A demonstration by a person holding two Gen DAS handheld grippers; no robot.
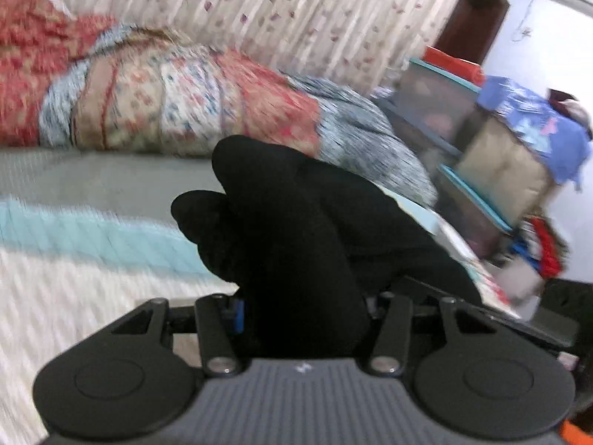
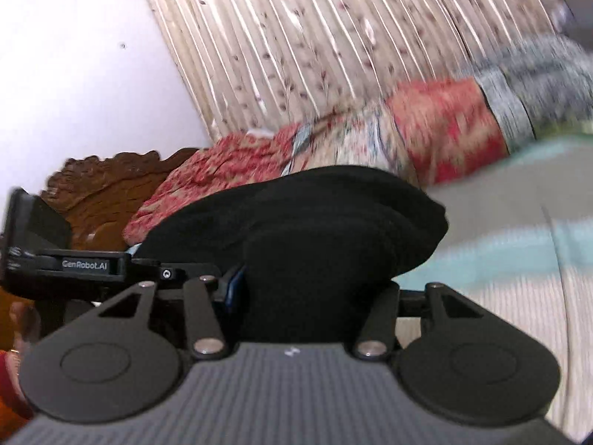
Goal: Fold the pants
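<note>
The black pants (image 1: pixel 292 230) are bunched up between the fingers of my left gripper (image 1: pixel 302 315), which is shut on them and holds them above the bed. In the right wrist view the same black pants (image 2: pixel 315 222) fill the space between the fingers of my right gripper (image 2: pixel 311 296), which is shut on them too. The fingertips of both grippers are hidden by the cloth. The left gripper's body (image 2: pixel 63 263) shows at the left of the right wrist view, close beside the right one.
A bed with a white, teal and grey striped cover (image 1: pixel 74 244) lies below. A rolled patchwork quilt (image 1: pixel 166 104) lies along the curtain (image 1: pixel 296 11). Stacked storage boxes and bags (image 1: pixel 493 141) stand at the right. A carved wooden headboard (image 2: pixel 107 193) is at the left.
</note>
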